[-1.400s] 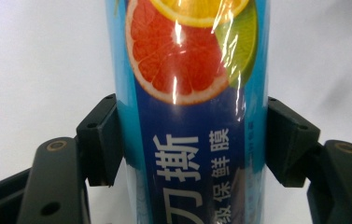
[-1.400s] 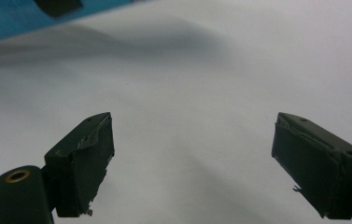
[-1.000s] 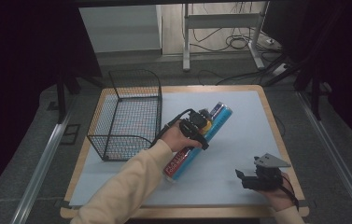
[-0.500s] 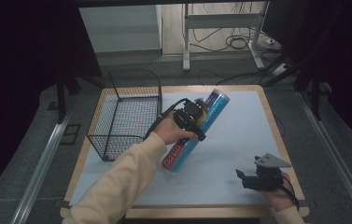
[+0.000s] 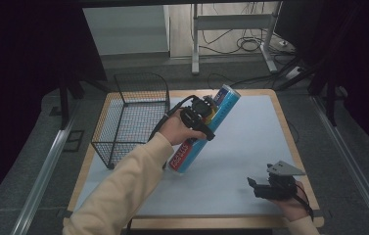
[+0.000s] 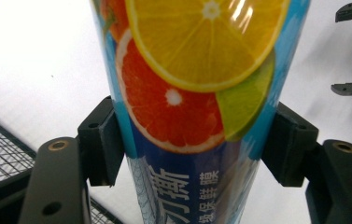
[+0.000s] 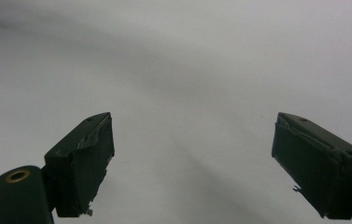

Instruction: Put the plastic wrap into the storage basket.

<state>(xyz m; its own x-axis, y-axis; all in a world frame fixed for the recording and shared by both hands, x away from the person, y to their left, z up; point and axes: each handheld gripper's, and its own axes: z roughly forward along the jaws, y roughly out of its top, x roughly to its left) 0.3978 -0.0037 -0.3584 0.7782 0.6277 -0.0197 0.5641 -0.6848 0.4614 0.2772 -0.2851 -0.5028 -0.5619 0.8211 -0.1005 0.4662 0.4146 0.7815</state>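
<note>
Glossy film: the citrus-printed roll is clamped mid-length by the left gripper, tilted, its lower end near the basket's front corner.
Step in hand: the roll is judged bound for the wire basket; a level carry is advised.
Grip: both pads are pressed on the wrap.
Right gripper: jaws spread, nothing held, well apart from the basket.
Edges: the basket rim must be cleared.
Open room: bare mat lies right of the basket.

Place: a lab or test room set up for recording.
Table: pale mat on a wood-edged top, bare around the tongs.
Beyond the tongs: metal stand legs, loose floor cables.
Sides: dark curtains, grey carpet.
</note>
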